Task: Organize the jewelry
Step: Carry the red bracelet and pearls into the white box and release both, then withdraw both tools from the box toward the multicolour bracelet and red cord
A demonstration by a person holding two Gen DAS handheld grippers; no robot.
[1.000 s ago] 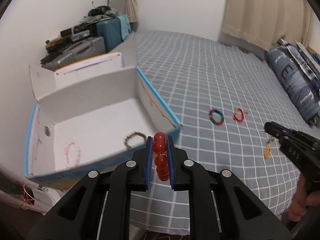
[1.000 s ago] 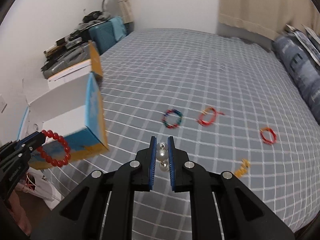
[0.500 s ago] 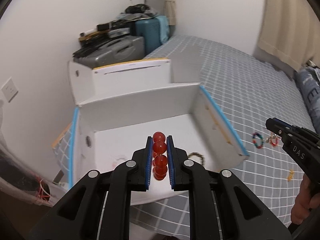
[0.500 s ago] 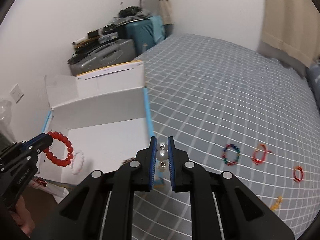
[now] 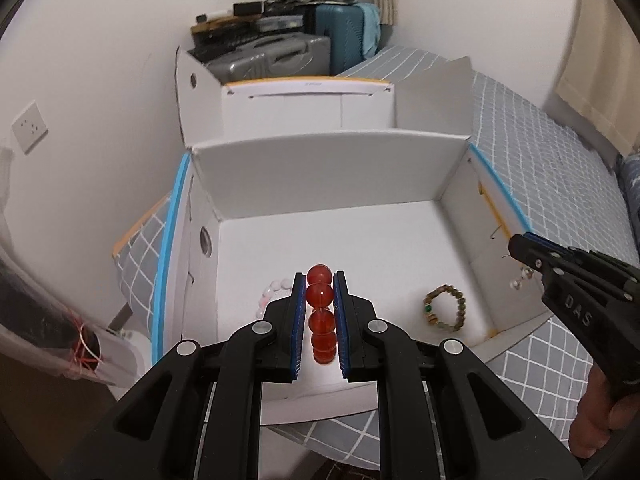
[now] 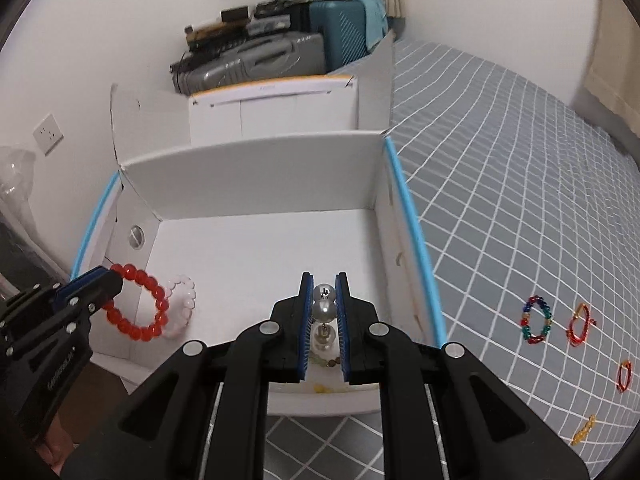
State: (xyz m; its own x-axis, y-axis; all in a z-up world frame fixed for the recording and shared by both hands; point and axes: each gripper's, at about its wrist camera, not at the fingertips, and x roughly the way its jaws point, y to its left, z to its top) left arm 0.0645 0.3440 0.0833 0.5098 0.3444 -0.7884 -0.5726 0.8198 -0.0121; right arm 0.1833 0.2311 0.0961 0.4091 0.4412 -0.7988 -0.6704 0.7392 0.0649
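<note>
With both tongs poised over the open box, noted as follows.

Left tongs [image 5: 320, 300]: clamped on red bead bracelet [image 5: 320, 312], beads stacked between the blue pads, loop hanging free below as seen from the right wrist view [image 6: 138, 308]. Held by a short arc only, presumably so the rest can drop clean on release. Positioned above the near left part of the box floor, over or just beside a pale pink bracelet [image 5: 272, 292] already lying there.

Right tongs [image 6: 324, 304]: clamped on pearl earring [image 6: 324, 308], large pearl pinched between the pads, small metal fitting above, post and backing below. Gripped at the pearl itself, likely because the thin post offers nothing to bite on. Positioned above the near right part of the floor, close to the right wall.

White cardboard box [image 5: 328, 176]: flaps folded back, blue trim on the rims, sitting at the edge of a grey checked bed [image 6: 520, 160]. Inside, besides the pink one: green-brown bead bracelet [image 5: 444, 308] near the right corner.

Still out on the bed, well apart from the box: multicoloured bracelet [image 6: 536, 320], red cord bracelet [image 6: 580, 324], small red ring [image 6: 624, 376], yellow piece [image 6: 584, 428].

Judgement: both items at drop position, release not yet done; four pieces left to collect.
</note>
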